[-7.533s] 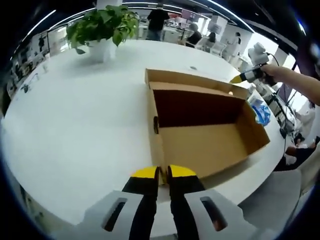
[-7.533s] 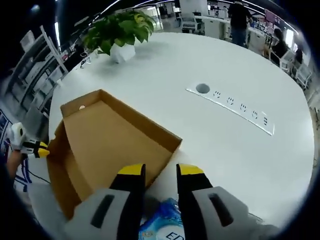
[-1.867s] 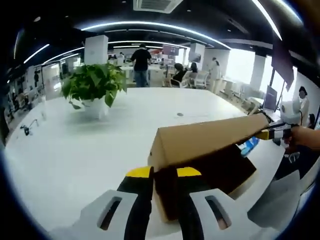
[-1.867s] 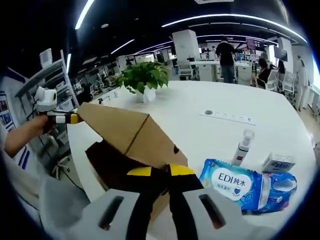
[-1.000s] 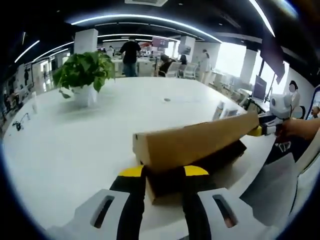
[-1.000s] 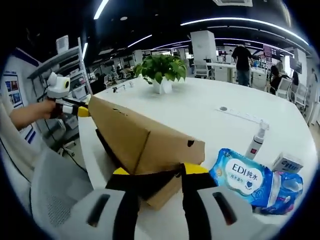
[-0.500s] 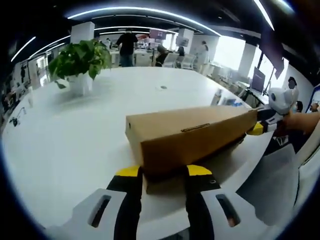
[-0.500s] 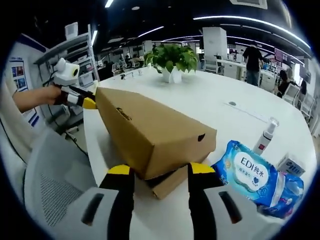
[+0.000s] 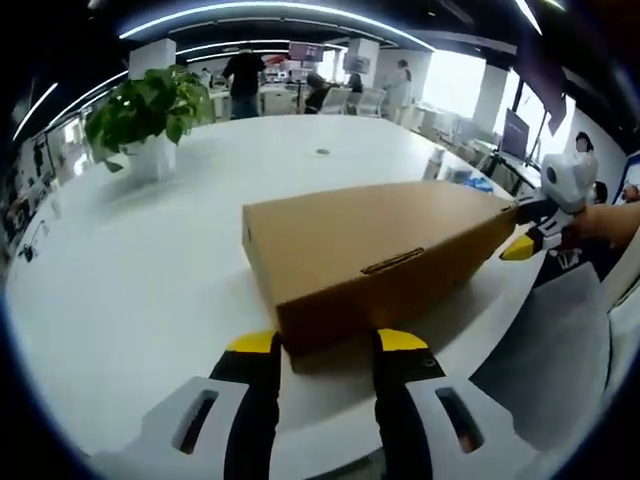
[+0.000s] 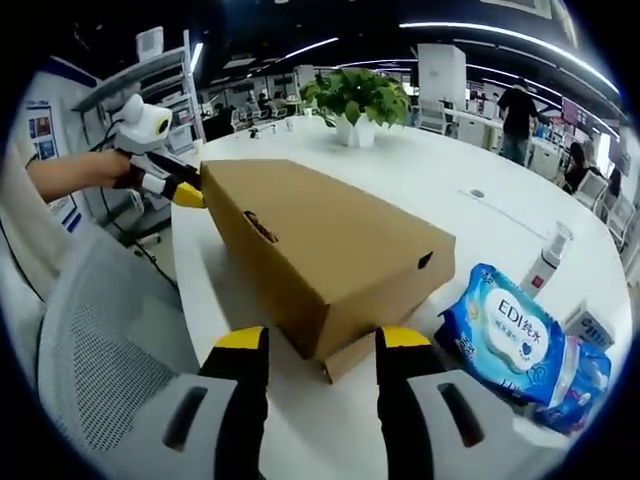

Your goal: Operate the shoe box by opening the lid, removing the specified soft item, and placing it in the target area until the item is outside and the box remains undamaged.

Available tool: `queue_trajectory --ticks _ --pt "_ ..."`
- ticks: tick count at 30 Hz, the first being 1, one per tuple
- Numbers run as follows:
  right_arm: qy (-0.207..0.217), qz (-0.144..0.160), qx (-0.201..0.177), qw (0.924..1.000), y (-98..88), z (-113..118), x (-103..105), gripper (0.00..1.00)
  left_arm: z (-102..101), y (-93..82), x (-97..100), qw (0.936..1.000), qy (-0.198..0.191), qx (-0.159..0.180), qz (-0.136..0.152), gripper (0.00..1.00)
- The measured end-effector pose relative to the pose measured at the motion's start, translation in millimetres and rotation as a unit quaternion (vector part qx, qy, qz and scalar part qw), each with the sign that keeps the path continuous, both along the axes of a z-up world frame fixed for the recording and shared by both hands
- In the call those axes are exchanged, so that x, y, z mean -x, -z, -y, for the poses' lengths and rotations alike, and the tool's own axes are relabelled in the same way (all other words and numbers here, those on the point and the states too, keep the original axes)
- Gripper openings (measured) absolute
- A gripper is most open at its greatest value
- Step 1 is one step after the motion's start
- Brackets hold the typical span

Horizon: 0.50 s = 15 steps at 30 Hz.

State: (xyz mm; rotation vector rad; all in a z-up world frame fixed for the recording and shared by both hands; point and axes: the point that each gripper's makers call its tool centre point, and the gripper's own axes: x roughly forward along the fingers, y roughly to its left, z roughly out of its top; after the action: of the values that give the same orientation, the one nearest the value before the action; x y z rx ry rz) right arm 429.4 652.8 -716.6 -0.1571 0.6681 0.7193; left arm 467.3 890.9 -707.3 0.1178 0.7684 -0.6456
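Closed shoe box (image 9: 370,245) flat on table (image 9: 130,260), long axis spanning both claws — ends between parted jaws

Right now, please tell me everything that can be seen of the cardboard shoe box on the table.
The shoe box is plain brown corrugated cardboard, long and rectangular. Its lid is down over the base; a little of the base shows under the lid's near corner in the right gripper view. A slot-like tab marks one long side and a small round hole marks one end. It lies flat near the edge of the white table. One gripper's open, yellow-tipped fingers stand at each end; whether they touch it cannot be told.
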Motion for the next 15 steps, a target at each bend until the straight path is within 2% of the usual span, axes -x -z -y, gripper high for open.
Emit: queue_trajectory --ticks 15 --pt "0.012 -0.021 0.008 0.9997 13.1 4.6 4.2 0.38 -0.6 26.1 2.5 0.9995 0.003 -0.013 -0.028 0.35"
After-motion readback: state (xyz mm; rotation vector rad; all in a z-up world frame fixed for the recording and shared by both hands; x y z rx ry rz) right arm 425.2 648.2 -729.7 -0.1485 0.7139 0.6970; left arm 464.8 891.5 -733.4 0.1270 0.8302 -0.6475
